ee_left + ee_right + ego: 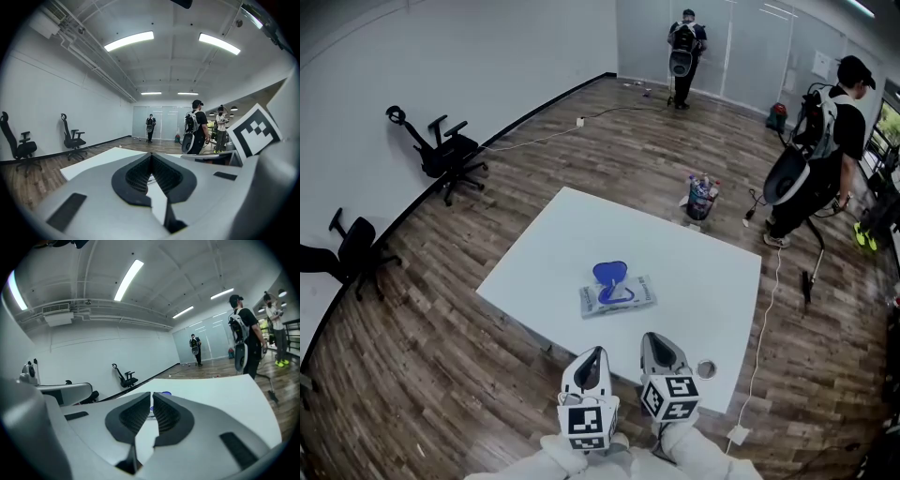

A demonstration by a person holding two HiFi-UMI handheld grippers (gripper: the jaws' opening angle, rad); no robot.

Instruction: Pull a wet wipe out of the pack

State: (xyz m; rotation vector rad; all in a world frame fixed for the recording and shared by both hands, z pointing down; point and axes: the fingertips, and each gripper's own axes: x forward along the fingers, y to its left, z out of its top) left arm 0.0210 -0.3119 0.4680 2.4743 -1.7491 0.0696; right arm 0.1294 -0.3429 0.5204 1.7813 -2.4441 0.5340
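Wipe pack (617,295): lies flat near the middle of the white desk (703,272), blue lid (610,273) flipped up.
Left gripper (592,359): over the desk's near edge, well short of the pack; fingers (136,176) pressed together, empty.
Right gripper (658,347): just beside the left; fingers (168,416) closed to a thin slit, holding nothing.
Room: office chair (445,150) by the wall, a person (825,141) beyond the desk.
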